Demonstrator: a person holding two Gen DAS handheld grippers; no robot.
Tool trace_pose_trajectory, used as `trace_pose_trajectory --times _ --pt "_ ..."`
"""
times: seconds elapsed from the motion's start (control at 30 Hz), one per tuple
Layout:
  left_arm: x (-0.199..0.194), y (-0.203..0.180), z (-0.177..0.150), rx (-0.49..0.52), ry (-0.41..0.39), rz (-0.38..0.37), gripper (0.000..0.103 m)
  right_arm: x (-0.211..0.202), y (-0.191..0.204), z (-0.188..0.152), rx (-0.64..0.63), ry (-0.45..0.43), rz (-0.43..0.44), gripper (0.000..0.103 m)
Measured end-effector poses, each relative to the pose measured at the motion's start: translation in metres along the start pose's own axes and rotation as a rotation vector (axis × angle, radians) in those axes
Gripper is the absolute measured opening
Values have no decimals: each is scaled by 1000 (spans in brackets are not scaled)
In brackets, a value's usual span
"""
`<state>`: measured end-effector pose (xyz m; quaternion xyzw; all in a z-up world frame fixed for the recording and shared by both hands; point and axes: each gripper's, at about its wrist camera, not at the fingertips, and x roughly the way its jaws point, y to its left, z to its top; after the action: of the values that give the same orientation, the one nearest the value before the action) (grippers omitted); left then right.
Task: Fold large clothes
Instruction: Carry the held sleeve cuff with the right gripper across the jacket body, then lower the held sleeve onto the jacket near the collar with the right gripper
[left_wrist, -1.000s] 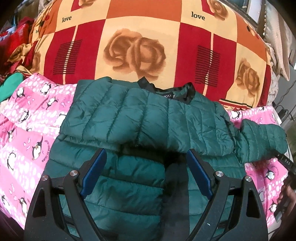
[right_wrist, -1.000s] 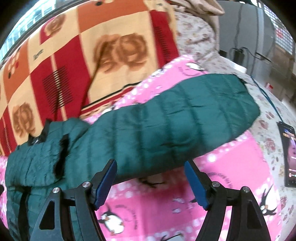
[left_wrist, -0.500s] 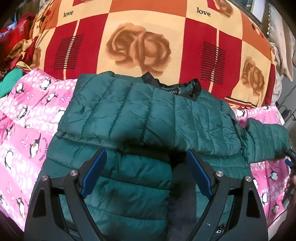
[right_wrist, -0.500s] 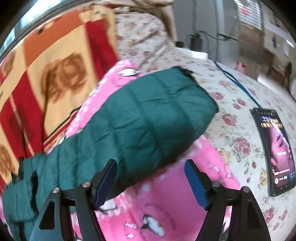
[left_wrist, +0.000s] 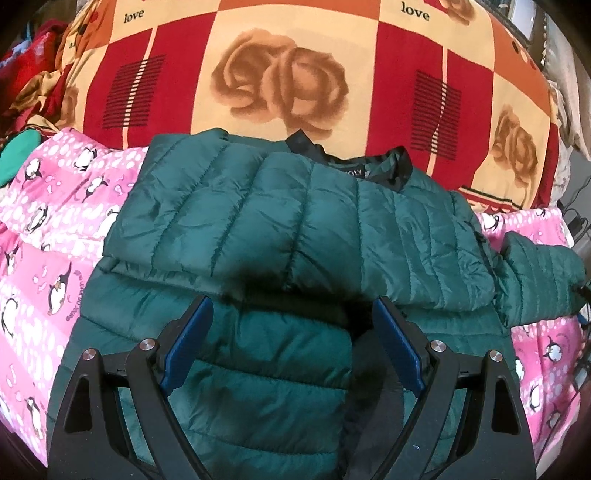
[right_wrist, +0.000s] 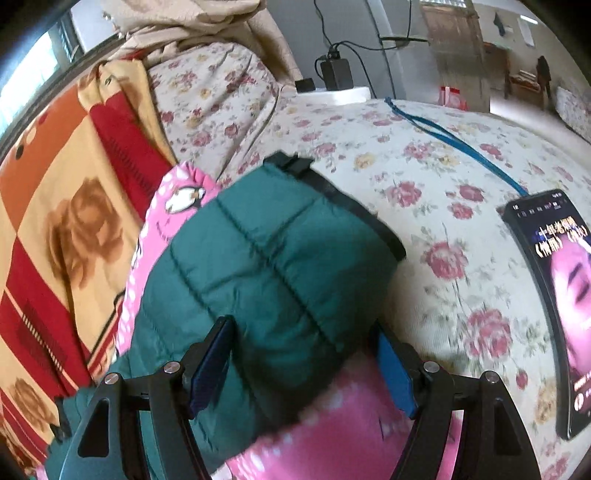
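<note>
Sleeve-folding step, one sleeve already across the green jacket (left_wrist: 280, 221) below the wide-apart left gripper (left_wrist: 293, 345); right gripper (right_wrist: 303, 363) jaws apart, straddling the outstretched sleeve (right_wrist: 266, 273) ahead, apparently unclamped (blurred); next: pinch cuff, carry inward.

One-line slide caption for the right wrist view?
Open right gripper over the green jacket sleeve on the pink sheet, with a phone lying beside it.

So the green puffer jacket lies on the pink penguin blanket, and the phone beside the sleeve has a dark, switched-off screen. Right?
Not quite. The phone has a lit screen showing a video, as the right wrist view shows. The rest holds: the green puffer jacket lies on the pink penguin blanket.
</note>
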<state>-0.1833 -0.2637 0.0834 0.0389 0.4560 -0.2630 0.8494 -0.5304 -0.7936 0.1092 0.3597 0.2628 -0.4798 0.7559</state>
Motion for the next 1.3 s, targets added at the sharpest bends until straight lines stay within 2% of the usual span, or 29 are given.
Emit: trace_pose_trajectory --times 0.2,0.27,0.3,0.37,0.43,0.67,1.0,1.3 --pt "5 1 -1 7 11 10 88 7 -2 8 25 -27 44 71" --pt "5 2 -1 3 12 9 88 7 -3 8 21 -42 68 47" --pt "5 2 -2 1 11 10 88 6 -3 8 17 -49 79 43" --pt "5 3 -2 2 10 11 88 3 -1 9 -18 -67 96 28" --pt "4 4 -2 1 7 12 88 -4 4 8 -64 -84 104 25" --pt "-3 5 -4 -2 -6 3 88 -25 17 -1 -105 -94 199 22" --pt "-19 22 -3 -47 -38 0 88 -59 60 -26 -189 -106 289 18" --pt "-27 34 -3 -66 -52 8 88 -85 101 -48 -274 -83 364 18"
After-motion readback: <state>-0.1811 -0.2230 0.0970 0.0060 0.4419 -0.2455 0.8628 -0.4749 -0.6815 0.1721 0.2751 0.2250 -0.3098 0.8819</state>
